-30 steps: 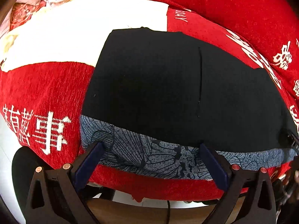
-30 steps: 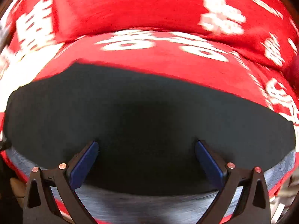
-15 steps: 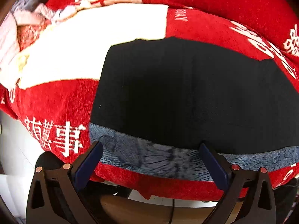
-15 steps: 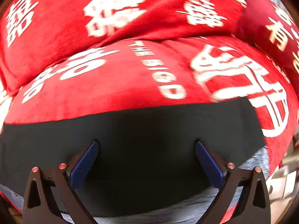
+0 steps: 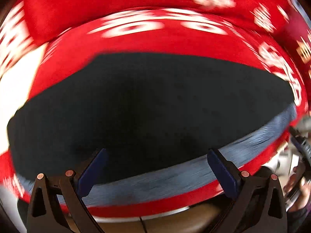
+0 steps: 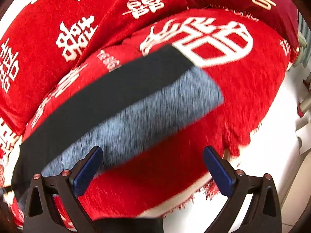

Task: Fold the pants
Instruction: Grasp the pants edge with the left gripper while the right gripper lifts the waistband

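Observation:
The pants (image 5: pixel 155 104) lie flat on a red sofa cushion: a black layer folded over a blue-grey patterned layer (image 5: pixel 175 176) that shows as a strip along the near edge. My left gripper (image 5: pixel 156 155) is open and empty, hovering over the near edge of the pants. In the right wrist view the pants (image 6: pixel 108 101) run diagonally, with their right end (image 6: pixel 194 81) showing black and blue-grey. My right gripper (image 6: pixel 152 155) is open and empty, over the red cushion just right of the pants' near edge.
The red sofa cover (image 6: pixel 243 89) with white characters has a fringed front edge (image 6: pixel 204 192). Back cushions (image 6: pixel 97 19) rise behind the seat. White floor (image 6: pixel 272 155) lies to the right. A white patch of the cover (image 5: pixel 13 81) is at the left.
Both views have swung to the right. The left gripper moved from the pants' left end toward their middle. The right gripper moved past the pants' right end. Both stayed open.

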Demonstrator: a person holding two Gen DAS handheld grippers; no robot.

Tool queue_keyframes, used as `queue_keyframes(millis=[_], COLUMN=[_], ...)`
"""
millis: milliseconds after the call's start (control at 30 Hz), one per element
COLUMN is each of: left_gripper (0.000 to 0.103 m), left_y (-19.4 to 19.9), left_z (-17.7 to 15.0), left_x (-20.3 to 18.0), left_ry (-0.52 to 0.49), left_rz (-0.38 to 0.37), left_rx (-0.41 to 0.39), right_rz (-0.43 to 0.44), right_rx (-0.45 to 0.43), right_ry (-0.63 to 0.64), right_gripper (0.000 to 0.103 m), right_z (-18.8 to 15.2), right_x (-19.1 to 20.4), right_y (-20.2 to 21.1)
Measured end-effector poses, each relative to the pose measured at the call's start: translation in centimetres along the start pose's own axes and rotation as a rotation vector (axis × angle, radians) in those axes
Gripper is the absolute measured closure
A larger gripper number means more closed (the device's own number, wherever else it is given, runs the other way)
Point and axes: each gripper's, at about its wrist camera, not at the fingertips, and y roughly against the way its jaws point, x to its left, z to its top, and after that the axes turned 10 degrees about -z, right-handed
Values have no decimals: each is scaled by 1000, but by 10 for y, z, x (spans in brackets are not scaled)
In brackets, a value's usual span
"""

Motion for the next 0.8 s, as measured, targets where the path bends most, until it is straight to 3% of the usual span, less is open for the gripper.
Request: queue_keyframes(millis=[67,167,233,367,533,667,800], left_gripper=[0,0,0,0,0,0,0], left_y=[-18,-44,-62,-64,-67,-66,-65], left_z=[19,42,47,60,71,63,66], left_x=[-41,-73,-77,-84,-100,-94,-90], left_ry=[-33,9,47,114,104,99,94], left_rz=[0,18,99,138,195,162,143], left_rx=[13,57,82,21,-25,-73,-71], right_rz=[5,61,94,142,170,308,364], right_rx=[11,29,33,5,-58,-78,-105], right_ry=[-17,-47,-45,-38,-51,-79,-116], right_gripper=[0,0,0,0,0,0,0], right_z=[-2,0,2,2,10,11,-6], right_x=[-4,-13,-12,-11,-14,-26,-45], right_y=[-6,-17,-21,-25,-20,-15,-20])
